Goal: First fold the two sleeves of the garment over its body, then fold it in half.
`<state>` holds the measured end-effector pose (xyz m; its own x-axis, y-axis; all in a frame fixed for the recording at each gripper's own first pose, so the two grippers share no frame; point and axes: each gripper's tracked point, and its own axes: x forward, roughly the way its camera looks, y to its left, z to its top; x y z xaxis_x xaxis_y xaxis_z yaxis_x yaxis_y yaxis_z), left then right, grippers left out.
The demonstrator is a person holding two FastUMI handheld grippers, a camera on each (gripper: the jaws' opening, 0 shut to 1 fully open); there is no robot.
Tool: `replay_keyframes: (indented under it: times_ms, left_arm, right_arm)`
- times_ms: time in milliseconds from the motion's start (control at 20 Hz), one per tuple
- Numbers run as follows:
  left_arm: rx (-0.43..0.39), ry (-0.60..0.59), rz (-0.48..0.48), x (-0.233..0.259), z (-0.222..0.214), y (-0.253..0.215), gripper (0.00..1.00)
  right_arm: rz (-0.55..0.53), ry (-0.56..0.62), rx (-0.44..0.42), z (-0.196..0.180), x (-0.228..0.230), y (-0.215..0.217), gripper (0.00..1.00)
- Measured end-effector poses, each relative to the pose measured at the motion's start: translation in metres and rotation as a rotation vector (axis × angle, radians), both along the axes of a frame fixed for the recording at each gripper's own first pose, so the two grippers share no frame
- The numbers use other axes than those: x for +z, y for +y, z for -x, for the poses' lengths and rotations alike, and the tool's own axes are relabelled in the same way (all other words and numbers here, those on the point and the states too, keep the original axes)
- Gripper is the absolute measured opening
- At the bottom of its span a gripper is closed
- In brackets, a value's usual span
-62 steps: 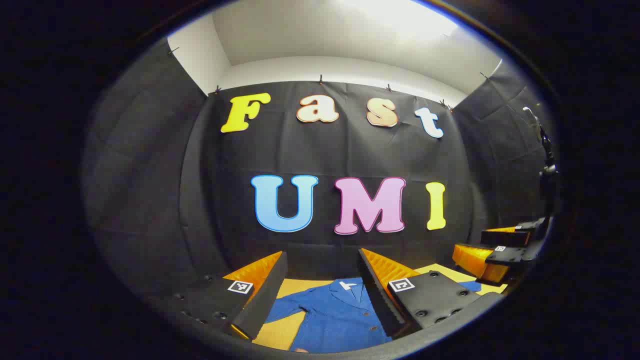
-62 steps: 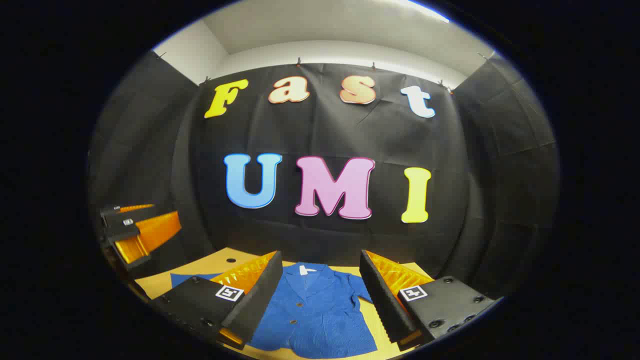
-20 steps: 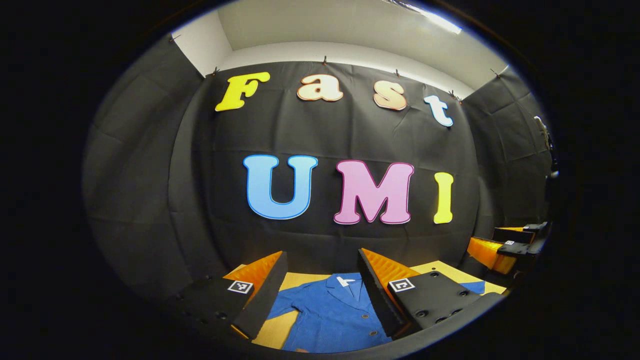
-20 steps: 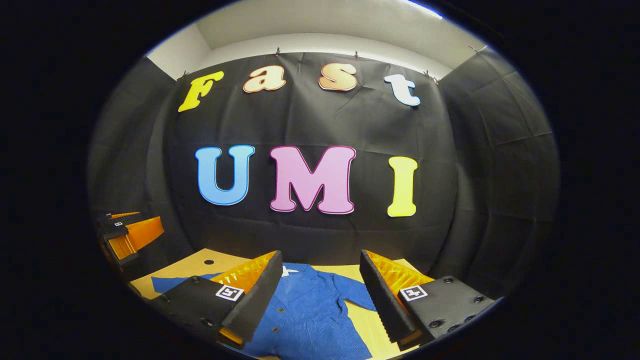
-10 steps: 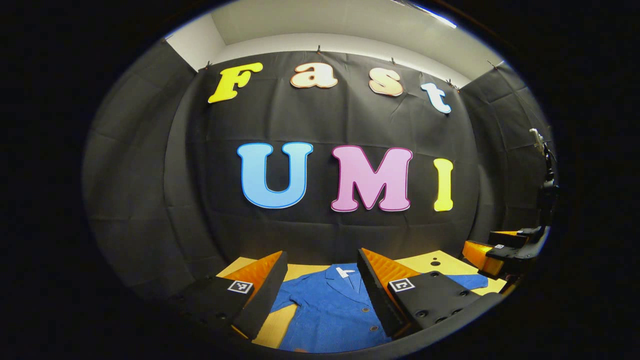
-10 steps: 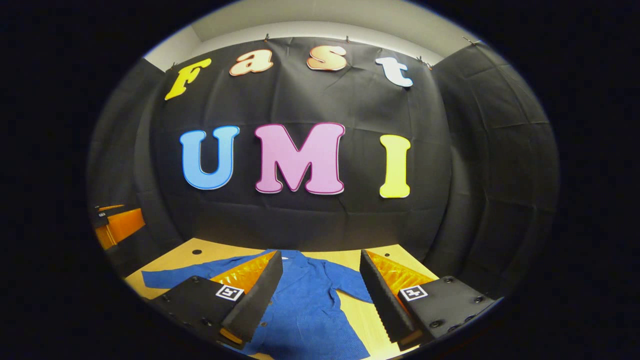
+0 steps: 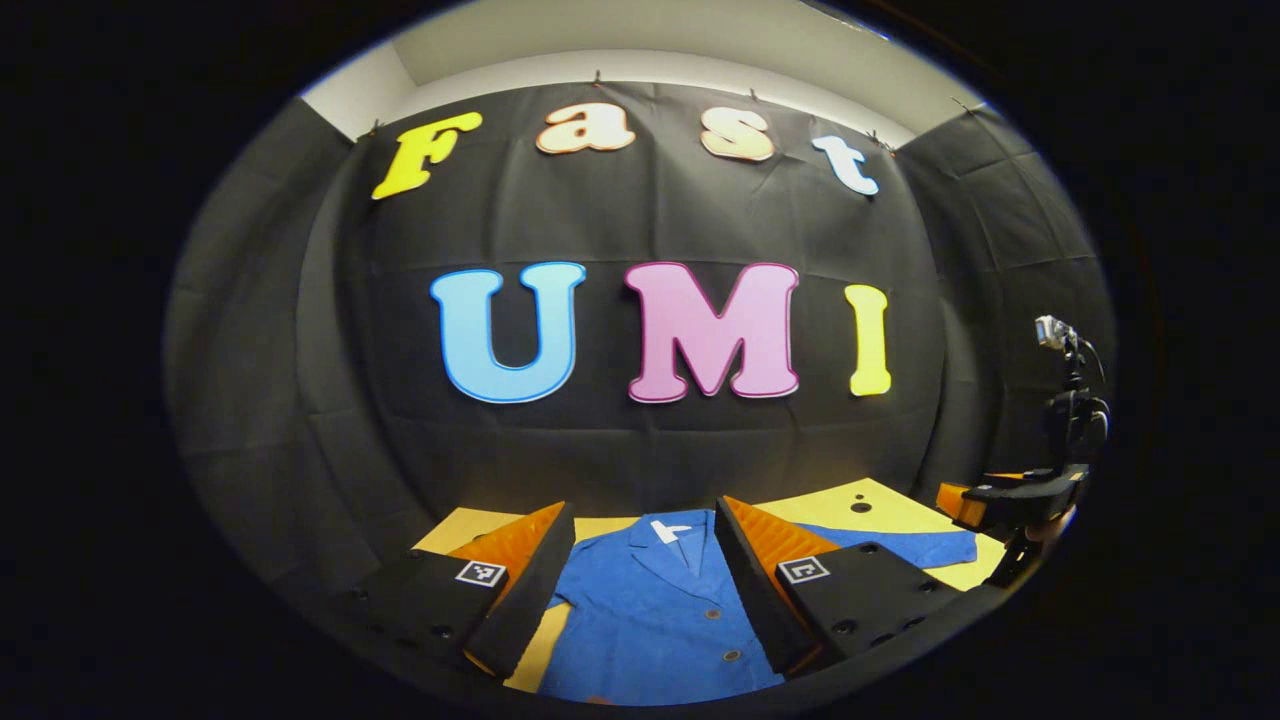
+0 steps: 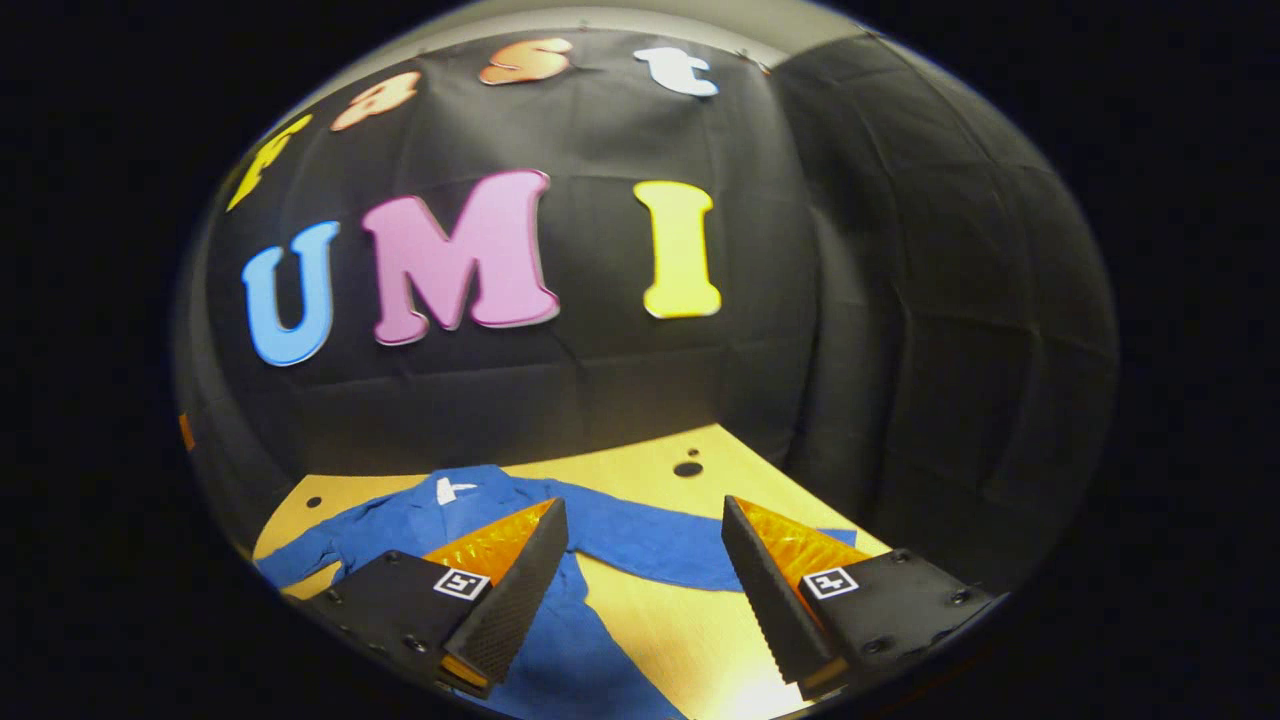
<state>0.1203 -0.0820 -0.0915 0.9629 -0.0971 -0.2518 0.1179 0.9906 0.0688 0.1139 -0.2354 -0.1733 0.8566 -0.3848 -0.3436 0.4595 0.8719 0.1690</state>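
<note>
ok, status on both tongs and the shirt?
Left tongs open above the shirt body. Right tongs open above its outstretched sleeve. Shirt flat on the table, sleeves unfolded. Nothing in the way.

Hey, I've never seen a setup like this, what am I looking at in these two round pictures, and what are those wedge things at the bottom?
These are handheld tools, not a robot: a person carries a two-finger gripper in each hand, and a fisheye camera rides on each one, looking forward along its fingers. The wedges at the bottom are those fingers.

In the left gripper view, the left gripper is open and holds nothing. At the right edge you can see the other gripper farther off.

In the right gripper view, the right gripper is also open and empty, aimed toward one spread sleeve.

On the wooden table lies a blue jacket, flat, buttoned front up, collar toward the back wall. Neither sleeve is folded over the body yet.
</note>
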Motion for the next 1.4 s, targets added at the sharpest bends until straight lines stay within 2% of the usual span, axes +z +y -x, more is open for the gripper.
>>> replay_keyframes:
  times_ms: [50, 250, 450, 800, 900, 950, 1000, 1050, 1100, 1150, 1250, 1350, 1400]
  left_arm:
    - [-0.021, -0.002, -0.006, 0.001, -0.004, -0.014, 0.81]
    - [-0.096, 0.013, 0.003, -0.002, -0.020, -0.071, 0.81]
    - [-0.187, 0.025, 0.037, 0.004, -0.033, -0.135, 0.81]
    - [-0.325, 0.045, 0.014, -0.004, -0.041, -0.200, 0.81]
    - [-0.334, 0.056, 0.020, -0.008, -0.044, -0.206, 0.81]
    - [-0.333, 0.070, 0.026, -0.011, -0.046, -0.207, 0.81]
    - [-0.332, 0.084, 0.029, -0.015, -0.047, -0.209, 0.81]
    - [-0.331, 0.095, 0.029, -0.018, -0.048, -0.209, 0.81]
    - [-0.331, 0.102, 0.027, -0.020, -0.049, -0.209, 0.81]
    - [-0.334, 0.104, 0.023, -0.020, -0.050, -0.210, 0.81]
    - [-0.341, 0.097, 0.020, -0.019, -0.053, -0.212, 0.80]
    - [-0.348, 0.085, 0.017, -0.017, -0.053, -0.215, 0.81]
    - [-0.350, 0.079, 0.015, -0.015, -0.052, -0.215, 0.81]
  right_arm:
    - [-0.020, 0.022, -0.032, -0.001, -0.013, -0.018, 0.98]
    - [-0.048, 0.116, -0.127, -0.001, -0.064, -0.083, 0.94]
    - [-0.121, 0.217, -0.209, -0.002, -0.127, -0.130, 0.94]
    - [-0.256, 0.407, -0.289, -0.003, -0.215, -0.154, 0.96]
    - [-0.305, 0.437, -0.314, -0.004, -0.228, -0.152, 0.96]
    - [-0.332, 0.454, -0.330, -0.004, -0.237, -0.152, 0.92]
    - [-0.358, 0.463, -0.339, -0.003, -0.243, -0.151, 0.96]
    - [-0.374, 0.479, -0.338, -0.002, -0.248, -0.150, 0.92]
    - [-0.348, 0.457, -0.344, -0.005, -0.244, -0.156, 0.96]
    - [-0.335, 0.463, -0.342, -0.004, -0.247, -0.157, 0.92]
    - [-0.317, 0.483, -0.332, -0.003, -0.247, -0.153, 0.96]
    - [-0.280, 0.528, -0.380, 0.010, -0.250, -0.166, 0.89]
    - [-0.275, 0.534, -0.400, 0.016, -0.251, -0.175, 0.68]
